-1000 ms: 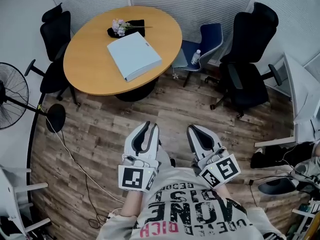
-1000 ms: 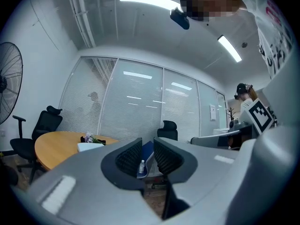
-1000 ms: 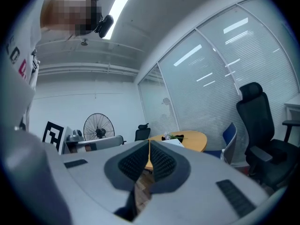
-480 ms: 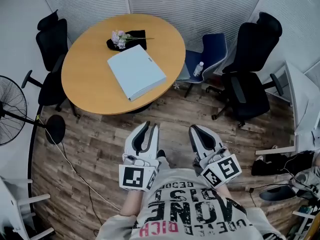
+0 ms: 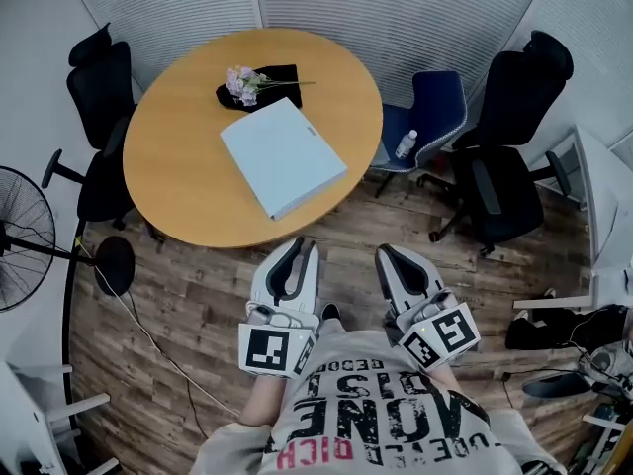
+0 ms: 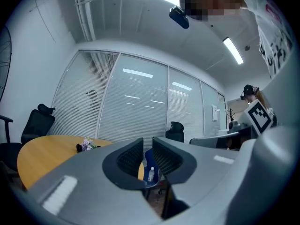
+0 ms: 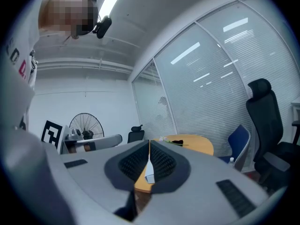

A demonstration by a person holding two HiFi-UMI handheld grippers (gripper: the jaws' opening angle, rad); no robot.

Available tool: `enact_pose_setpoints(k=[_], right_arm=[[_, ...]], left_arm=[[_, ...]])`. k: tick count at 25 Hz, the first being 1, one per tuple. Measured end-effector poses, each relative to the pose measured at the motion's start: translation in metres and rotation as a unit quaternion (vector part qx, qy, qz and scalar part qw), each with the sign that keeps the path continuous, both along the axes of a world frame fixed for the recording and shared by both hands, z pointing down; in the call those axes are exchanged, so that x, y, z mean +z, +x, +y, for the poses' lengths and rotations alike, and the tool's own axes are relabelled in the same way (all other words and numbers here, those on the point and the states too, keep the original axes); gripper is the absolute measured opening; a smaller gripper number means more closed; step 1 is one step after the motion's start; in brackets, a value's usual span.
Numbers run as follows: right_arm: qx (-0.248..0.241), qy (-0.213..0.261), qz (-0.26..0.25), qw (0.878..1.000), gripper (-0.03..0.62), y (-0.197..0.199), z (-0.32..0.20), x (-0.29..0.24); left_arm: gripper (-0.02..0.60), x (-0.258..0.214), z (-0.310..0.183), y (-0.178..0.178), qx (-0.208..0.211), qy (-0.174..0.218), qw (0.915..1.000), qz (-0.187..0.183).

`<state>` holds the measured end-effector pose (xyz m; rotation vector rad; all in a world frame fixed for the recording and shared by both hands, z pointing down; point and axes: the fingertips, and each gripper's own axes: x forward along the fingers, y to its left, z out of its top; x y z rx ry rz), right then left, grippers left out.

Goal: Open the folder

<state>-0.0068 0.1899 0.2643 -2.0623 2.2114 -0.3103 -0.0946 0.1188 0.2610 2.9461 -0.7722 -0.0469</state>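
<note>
Ahead, folder (image 5: 284,158) on round table (image 5: 183,161); left gripper (image 5: 305,248) jaws narrowing, empty; right gripper (image 5: 387,253): together.

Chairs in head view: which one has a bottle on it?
The blue chair, right of the round table; bottle on its seat. The others are black.

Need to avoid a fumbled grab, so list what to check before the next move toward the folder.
1. Light blue flat folder closed, flat on the round wooden table: ok.
2. Folder top bare; pink flower bunch lies apart: ok.
3. Left claw empty, jaws slightly apart, just been closing: ok.
4. Right claw ready to grip: not ok, jaws together.
5. Claws at the folder: not ok, both short of the table.
6. Folder's opening edge: cannot tell.
</note>
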Motion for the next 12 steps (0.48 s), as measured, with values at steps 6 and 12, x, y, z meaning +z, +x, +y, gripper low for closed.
enact_pose_setpoints(k=[6, 12], right_arm=[[-0.004, -0.008, -0.003, 1.000, 0.014, -0.006, -0.015, 0.005], [-0.005, -0.010, -0.004, 1.000, 0.014, -0.002, -0.023, 0.007]], left_arm=[[0.067, 0.008, -0.006, -0.001, 0.009, -0.013, 0.9999, -0.001], [0.064, 0.010, -0.009, 0.004, 0.014, -0.017, 0.9997, 0.003]])
